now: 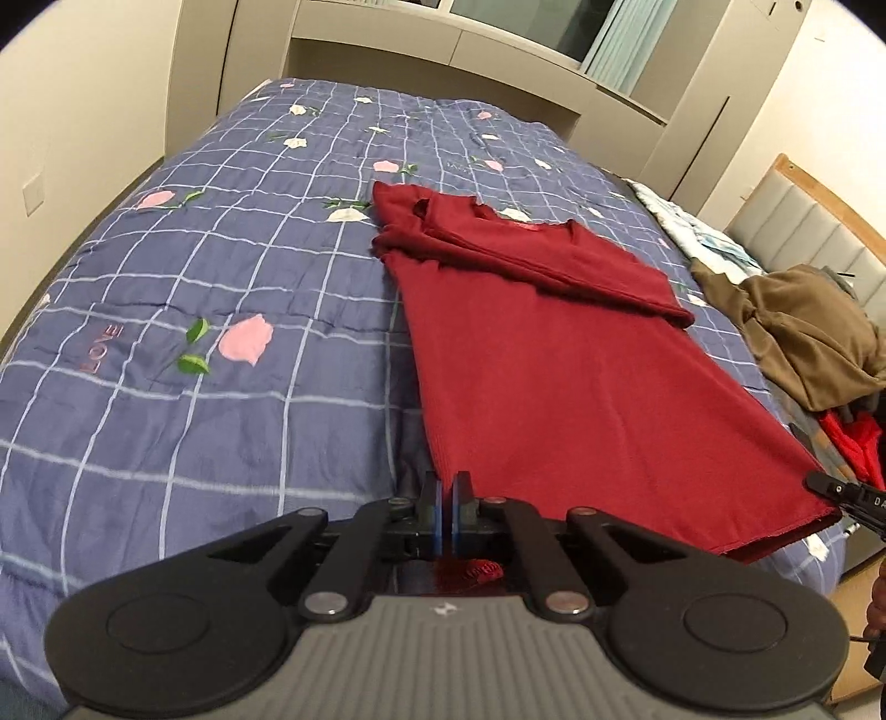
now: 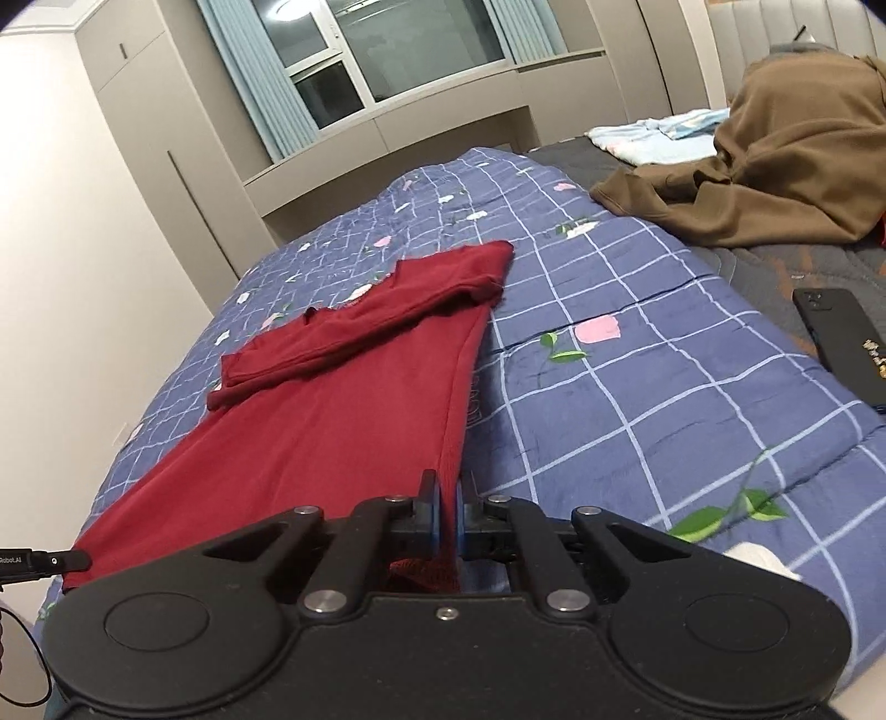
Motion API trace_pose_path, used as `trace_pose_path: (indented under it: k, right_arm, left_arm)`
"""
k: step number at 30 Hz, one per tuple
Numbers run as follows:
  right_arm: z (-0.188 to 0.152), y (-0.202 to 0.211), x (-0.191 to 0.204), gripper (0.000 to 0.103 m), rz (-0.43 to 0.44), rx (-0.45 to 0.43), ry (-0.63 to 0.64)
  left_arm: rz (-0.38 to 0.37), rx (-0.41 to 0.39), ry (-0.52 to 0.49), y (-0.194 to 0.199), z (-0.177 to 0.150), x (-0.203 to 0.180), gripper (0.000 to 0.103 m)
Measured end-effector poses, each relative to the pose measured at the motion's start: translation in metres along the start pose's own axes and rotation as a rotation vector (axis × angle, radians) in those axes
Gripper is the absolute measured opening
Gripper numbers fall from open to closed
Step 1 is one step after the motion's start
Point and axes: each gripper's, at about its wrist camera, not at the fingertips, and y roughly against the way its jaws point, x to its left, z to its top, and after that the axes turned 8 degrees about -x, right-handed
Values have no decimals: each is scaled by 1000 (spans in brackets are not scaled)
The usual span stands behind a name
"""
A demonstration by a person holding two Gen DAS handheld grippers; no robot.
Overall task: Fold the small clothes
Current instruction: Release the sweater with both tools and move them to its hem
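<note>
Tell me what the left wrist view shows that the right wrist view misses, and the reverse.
Only the left wrist view shows the pink "LOVE" lettering on the quilt and a bright red cloth at the right edge. Only the right wrist view shows the black phone and the window. Both show the dark red shirt, sleeves folded in, each tool shut on a hem corner, plus the brown garment.

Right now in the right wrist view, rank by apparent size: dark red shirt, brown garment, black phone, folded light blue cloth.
1. dark red shirt, partly nearest the camera, so flattered
2. brown garment
3 and 4. black phone and folded light blue cloth: look alike, and the phone is cut by the frame edge, so unranked
</note>
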Motion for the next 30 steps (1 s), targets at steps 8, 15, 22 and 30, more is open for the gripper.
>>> trace_pose_path:
  k: [8, 15, 22, 30]
  right_arm:
    - [-29, 9, -6, 5, -49, 77, 19]
    - [-44, 0, -5, 11, -67, 95, 65]
    - [-48, 11, -2, 60, -82, 48, 160]
    - [-56, 22, 30, 99, 71, 3, 389]
  left_arm:
    - [25, 93, 38, -4, -32, 17, 1]
    - [31, 88, -18, -9, -41, 12, 5]
    - [40, 73, -51, -2, -47, 11, 70]
    - [55, -43, -349, 19, -57, -17, 102]
